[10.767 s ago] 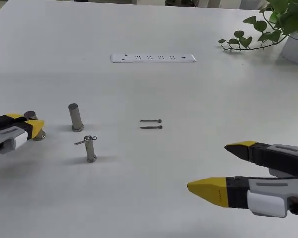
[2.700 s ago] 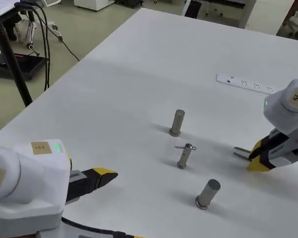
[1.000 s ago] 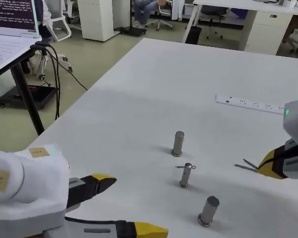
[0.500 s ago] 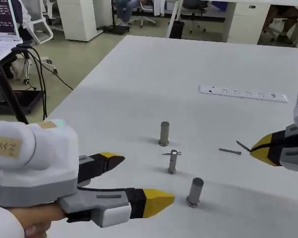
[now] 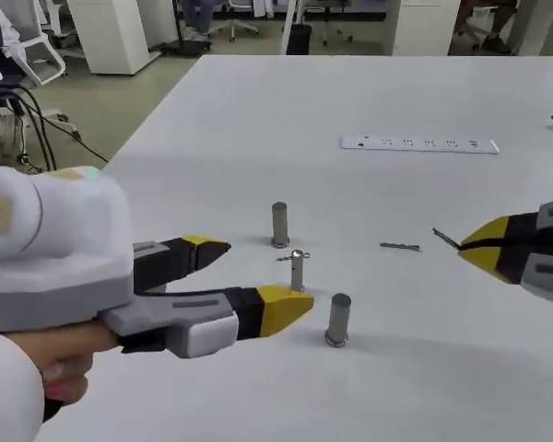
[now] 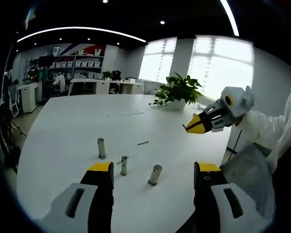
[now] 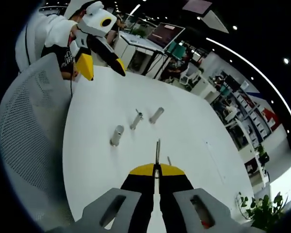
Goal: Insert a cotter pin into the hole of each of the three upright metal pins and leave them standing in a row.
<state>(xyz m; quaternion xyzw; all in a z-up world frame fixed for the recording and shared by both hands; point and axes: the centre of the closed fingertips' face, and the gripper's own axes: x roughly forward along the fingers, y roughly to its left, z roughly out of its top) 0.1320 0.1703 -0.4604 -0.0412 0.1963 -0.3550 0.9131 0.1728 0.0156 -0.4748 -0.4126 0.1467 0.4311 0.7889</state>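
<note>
The right gripper (image 7: 156,169) is closed on a cotter pin (image 7: 157,148), held up right of the middle metal pin (image 5: 298,270), which is already pinned; the left gripper (image 5: 267,274) gapes wide and empty near its left; a far metal pin (image 5: 280,225) and a near metal pin (image 5: 338,319) stand bare beside it; a loose cotter pin (image 5: 400,246) lies to its right.

a power strip (image 5: 419,144) lies flat on the white table (image 5: 258,101), well beyond the right claw (image 5: 465,249). a potted plant (image 6: 177,90) stands far ahead of the left claw (image 5: 270,273). a mesh chair back (image 7: 34,121) sits off the table's edge, near the right claw.
</note>
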